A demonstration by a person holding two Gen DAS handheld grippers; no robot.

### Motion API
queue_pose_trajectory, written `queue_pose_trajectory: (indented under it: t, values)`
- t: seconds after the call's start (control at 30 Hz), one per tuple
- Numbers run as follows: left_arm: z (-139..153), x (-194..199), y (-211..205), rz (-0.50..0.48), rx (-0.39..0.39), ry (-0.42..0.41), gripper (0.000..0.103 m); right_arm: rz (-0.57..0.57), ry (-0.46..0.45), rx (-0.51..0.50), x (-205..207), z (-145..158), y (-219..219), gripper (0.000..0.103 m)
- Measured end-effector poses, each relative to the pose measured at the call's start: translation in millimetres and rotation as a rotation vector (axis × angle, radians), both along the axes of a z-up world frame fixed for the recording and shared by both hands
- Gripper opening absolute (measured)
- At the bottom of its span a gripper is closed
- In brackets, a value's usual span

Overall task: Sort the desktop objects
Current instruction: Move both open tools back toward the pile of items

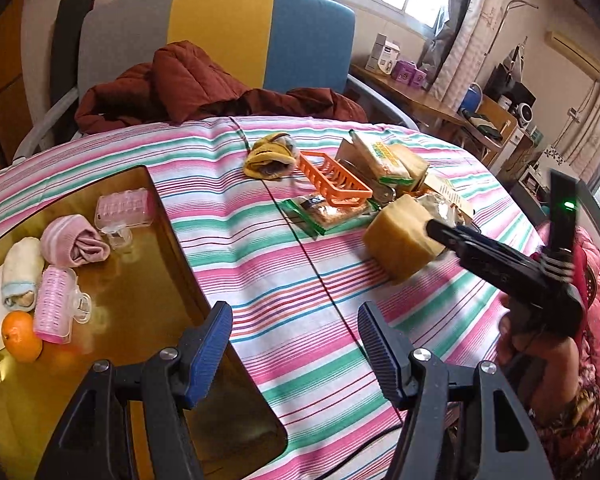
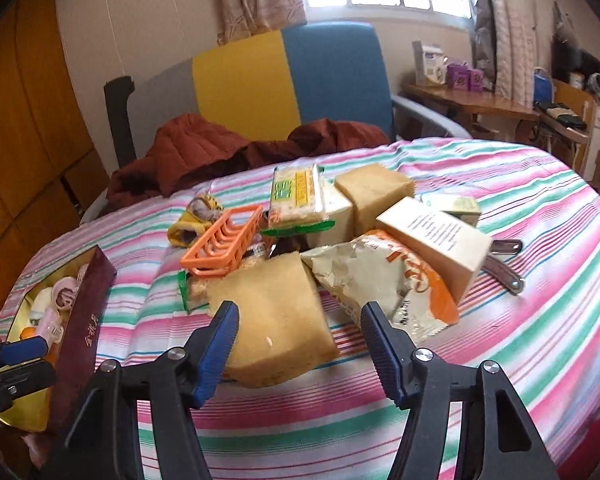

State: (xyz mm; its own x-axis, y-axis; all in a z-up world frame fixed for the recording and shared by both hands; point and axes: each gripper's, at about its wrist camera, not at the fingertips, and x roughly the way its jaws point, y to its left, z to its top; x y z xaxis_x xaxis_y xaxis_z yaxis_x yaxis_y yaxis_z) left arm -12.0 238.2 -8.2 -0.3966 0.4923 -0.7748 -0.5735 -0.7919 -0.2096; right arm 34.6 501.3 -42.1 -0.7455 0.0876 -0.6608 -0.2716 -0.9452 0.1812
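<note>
From the right wrist view, the right gripper (image 2: 298,338) stands with its blue-padded jaws apart around a tan rectangular sponge block (image 2: 274,322) lying on the pink, green and white striped cloth (image 2: 500,344), beside a crumpled orange-printed snack bag (image 2: 384,280).

Striped tablecloth (image 1: 284,280): woven cloth, matt. Tan sponge block (image 2: 272,320): porous, rough, matt. Orange soap rack (image 2: 222,246): smooth moulded plastic. Snack bag (image 2: 380,280): crinkled glossy film. Box (image 1: 148,276): gold interior, glossy, mirror-like. Pink hair rollers (image 1: 54,306): translucent plastic. Gripper pads (image 2: 216,356): ribbed blue rubber.
</note>
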Motion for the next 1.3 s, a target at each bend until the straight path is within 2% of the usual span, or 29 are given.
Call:
queue_pose_trajectory:
  t: [0.1,0.27,0.37,0.5,0.63,0.83,0.97,1.17,1.3]
  values:
    - [1.0,1.3,2.1,-0.006,-0.005,0.006,0.066,0.016,-0.023,-0.038,-8.9,-10.5,3.2,0.064]
    - [2.1,-0.6,1.0,-0.002,0.005,0.003,0.066,0.082,-0.001,-0.173,-0.7,-18.2,-8.8,0.066]
    - [2.9,-1.2,2.1,-0.003,0.011,0.006,0.066,0.151,0.002,-0.135,13.3,-19.1,-30.0,0.066]
    - [1.9,-0.4,5.6,-0.009,0.009,0.003,0.066,0.232,0.015,-0.188,33.9,-22.2,-40.9,0.066]
    - [-0.3,0.6,7.3,-0.013,0.007,-0.004,0.066,0.265,0.04,-0.172,57.5,-22.7,-45.9,0.068]
    - [-1.1,3.2,12.2,-0.027,0.002,-0.003,0.066,0.124,0.088,-0.175,78.7,-20.9,-14.4,0.071]
    - [-1.1,3.1,20.4,-0.049,-0.007,0.001,0.066,0.011,0.073,-0.12,80.1,-19.1,6.9,0.071]
    - [-0.5,6.6,51.4,-0.144,-0.008,0.001,0.066,-0.078,0.039,-0.057,79.4,-22.2,26.9,0.074]
    - [-1.8,13.8,83.3,-0.247,0.024,-0.031,0.072,-0.109,0.028,-0.01,79.3,-25.5,36.4,0.079]
